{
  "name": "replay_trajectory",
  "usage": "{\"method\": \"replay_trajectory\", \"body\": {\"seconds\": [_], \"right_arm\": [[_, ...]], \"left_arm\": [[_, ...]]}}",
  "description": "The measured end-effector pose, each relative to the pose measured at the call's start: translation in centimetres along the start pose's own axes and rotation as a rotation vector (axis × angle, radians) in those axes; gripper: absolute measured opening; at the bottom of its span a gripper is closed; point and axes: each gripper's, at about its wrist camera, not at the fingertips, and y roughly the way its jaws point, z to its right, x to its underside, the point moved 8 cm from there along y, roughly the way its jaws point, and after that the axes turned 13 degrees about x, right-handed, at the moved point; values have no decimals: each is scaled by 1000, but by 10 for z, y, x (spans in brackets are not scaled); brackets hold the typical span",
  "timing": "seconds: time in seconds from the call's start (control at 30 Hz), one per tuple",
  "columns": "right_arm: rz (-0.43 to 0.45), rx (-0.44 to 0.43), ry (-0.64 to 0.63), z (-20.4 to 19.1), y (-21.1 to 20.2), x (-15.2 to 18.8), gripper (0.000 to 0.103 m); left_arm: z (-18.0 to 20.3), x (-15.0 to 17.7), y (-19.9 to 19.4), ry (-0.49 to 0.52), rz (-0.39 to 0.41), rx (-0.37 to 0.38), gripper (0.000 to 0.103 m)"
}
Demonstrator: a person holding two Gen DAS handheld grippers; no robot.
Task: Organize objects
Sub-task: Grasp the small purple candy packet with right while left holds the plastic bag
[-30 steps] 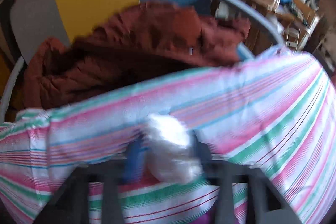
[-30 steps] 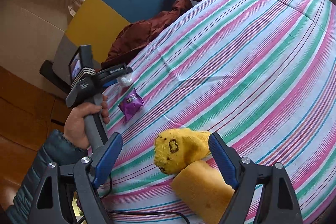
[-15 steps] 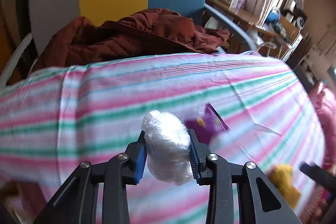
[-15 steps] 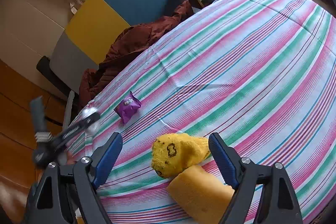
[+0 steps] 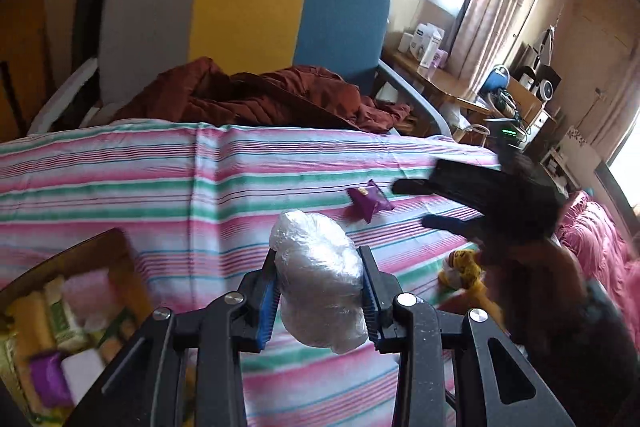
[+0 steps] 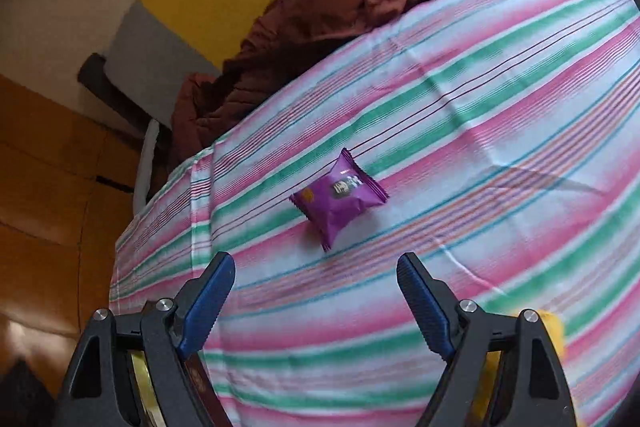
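My left gripper (image 5: 320,291) is shut on a crumpled clear plastic bag (image 5: 320,279) and holds it above the striped bedcover (image 5: 160,179). A purple snack packet (image 5: 369,202) lies on the cover ahead of it. In the right wrist view my right gripper (image 6: 316,287) is open and empty, just short of the same purple packet (image 6: 340,197). The right gripper also shows in the left wrist view (image 5: 436,205), blurred, reaching toward the packet. A yellow plush toy (image 5: 460,265) lies below it; a sliver of yellow (image 6: 554,327) shows behind the right finger.
A brown box (image 5: 60,315) filled with several small packets sits at the lower left. A grey, yellow and blue chair (image 5: 248,15) with a maroon jacket (image 5: 248,99) stands past the bed edge. A cluttered desk (image 5: 480,95) is at the right.
My left gripper pulled back and up with the bag, bringing the box into view. My right gripper moved forward from the yellow toy and sponge toward the purple packet.
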Motion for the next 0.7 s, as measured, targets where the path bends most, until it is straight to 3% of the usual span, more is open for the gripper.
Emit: {"method": "replay_trajectory", "body": {"seconds": [0.2,0.27,0.33,0.4,0.53,0.7], "right_arm": [[-20,105,85,-1,55,-24,82],[47,151,60,-9,57,-33,81],[63,205,-27,-21,58,-33,64],[87,283,-164,-37,61,-20,42],[131,333,-357,-60,57,27,39],[148,318,-477,-72,46,84,38]], "left_arm": [[-26,18,-32,-29,18,-34,37],[-35,23,-36,-52,20,-41,37],[-40,28,-39,-68,18,-45,37],[-43,33,-40,-81,16,-42,37],[-44,40,-43,-90,11,-48,37],[-44,50,-49,-108,11,-56,37]]}}
